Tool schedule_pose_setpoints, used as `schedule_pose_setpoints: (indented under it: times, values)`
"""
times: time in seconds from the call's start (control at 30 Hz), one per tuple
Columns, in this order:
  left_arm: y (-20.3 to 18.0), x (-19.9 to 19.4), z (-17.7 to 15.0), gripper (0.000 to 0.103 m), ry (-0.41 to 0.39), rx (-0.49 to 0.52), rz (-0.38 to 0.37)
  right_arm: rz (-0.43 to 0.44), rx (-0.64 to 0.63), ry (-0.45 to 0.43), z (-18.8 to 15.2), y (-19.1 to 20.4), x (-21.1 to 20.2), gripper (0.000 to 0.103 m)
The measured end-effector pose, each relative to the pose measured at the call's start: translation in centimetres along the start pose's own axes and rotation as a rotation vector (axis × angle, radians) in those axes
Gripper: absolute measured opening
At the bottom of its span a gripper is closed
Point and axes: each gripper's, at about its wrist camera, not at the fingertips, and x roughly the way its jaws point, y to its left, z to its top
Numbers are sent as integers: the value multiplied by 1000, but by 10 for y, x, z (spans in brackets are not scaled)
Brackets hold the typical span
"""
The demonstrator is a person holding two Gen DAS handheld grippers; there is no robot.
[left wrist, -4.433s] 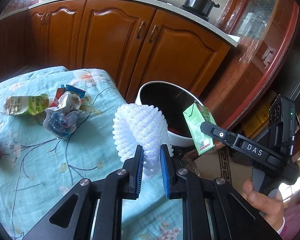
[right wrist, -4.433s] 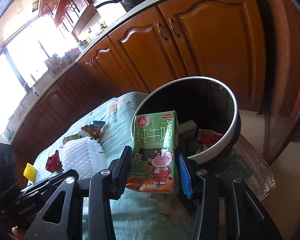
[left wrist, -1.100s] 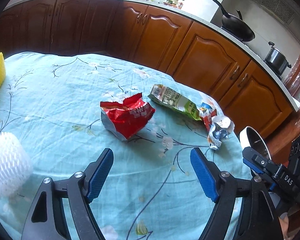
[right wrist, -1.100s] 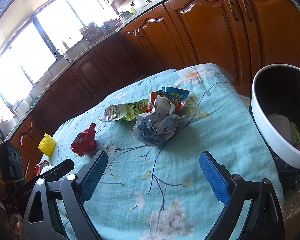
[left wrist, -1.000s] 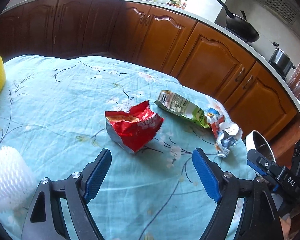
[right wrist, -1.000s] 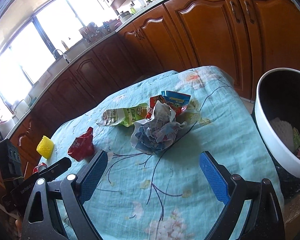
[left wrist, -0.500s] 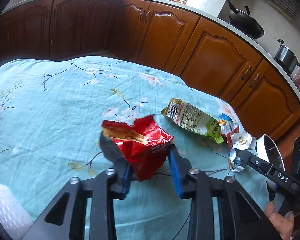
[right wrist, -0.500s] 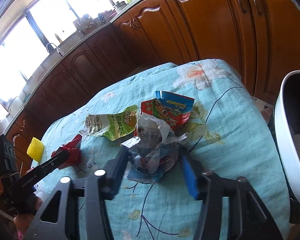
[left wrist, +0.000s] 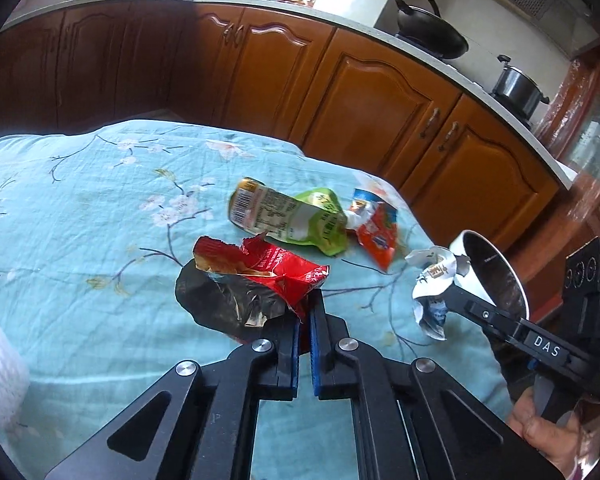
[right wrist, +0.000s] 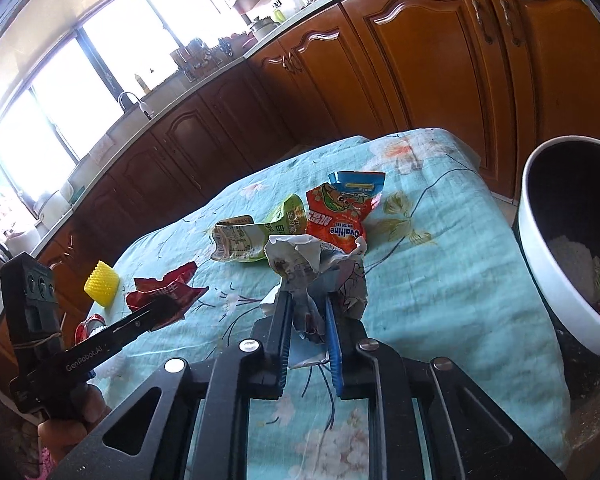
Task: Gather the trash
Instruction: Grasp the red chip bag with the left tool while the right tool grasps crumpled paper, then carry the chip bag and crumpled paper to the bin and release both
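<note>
1. The left gripper (left wrist: 305,305) has its jaws clenched on one torn corner of the red snack bag (left wrist: 256,270), which sits just above the blue flowered cloth of the worktop (left wrist: 80,208). It looks feather-light and crinkly; I'd guess foil that slick could slide out of a corner pinch.
2. The right gripper (right wrist: 307,312) has its jaws clamped around the crumpled paper wad (right wrist: 316,260), held low over the cloth near the bin (right wrist: 540,248). Soft and springy, it squashes instead of resisting, so a hold through the thick middle seems safest.
3. Still lying on the cloth, touching each other: a green pouch (right wrist: 256,236) and an orange Ovaltine sachet (right wrist: 340,216). Both are flat and limp, so an edge or raised fold looks like the place to nip them.
</note>
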Motion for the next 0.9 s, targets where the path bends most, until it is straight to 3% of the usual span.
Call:
schedule_pose_setpoints:
  times: [0.33, 0.9]
  values:
    - [-56, 2, -15, 2, 48, 76, -125, -19, 46, -69, -8, -24, -56, 16]
    - [-146, 35, -18, 2, 125, 236, -230, -116, 151, -168, -15, -94, -126, 16]
